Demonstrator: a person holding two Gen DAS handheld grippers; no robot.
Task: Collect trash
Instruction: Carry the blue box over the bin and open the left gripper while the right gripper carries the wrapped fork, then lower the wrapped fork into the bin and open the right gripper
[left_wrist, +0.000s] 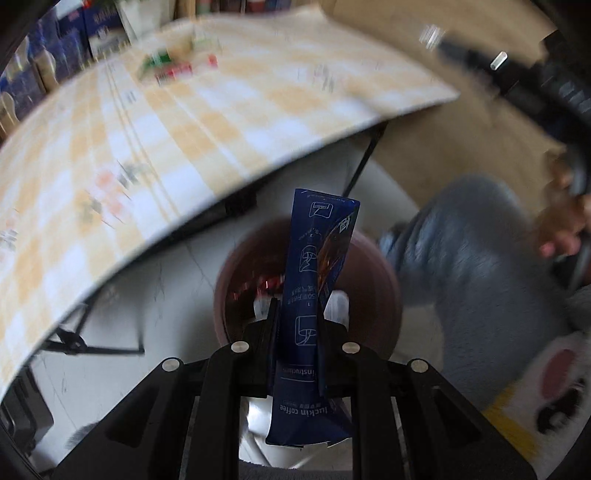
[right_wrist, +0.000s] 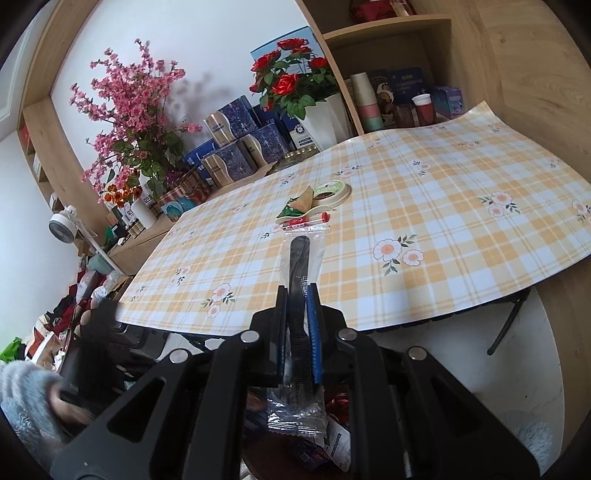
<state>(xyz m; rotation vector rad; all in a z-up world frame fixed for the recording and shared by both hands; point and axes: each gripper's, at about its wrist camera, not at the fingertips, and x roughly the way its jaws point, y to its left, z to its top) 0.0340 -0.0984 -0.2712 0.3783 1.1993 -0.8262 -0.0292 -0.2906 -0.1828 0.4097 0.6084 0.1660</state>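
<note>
Clearly "luckin coffee" marks the blue sachet (left_wrist: 314, 295); smaller print seems blurred.

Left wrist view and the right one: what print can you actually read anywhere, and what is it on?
"luckin coffee": on the blue sachet held in the left gripper.
"Instructions": same sachet, above numbered pictograms "1" and "2"; its small print is unreadable.
Blue boxes behind the table: lettering too small to read.
Clear packet in the right gripper: no readable text.

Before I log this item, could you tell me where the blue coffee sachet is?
In the left wrist view, centre, the sachet is clamped in the left hand-held gripper above the brown bin.
</note>
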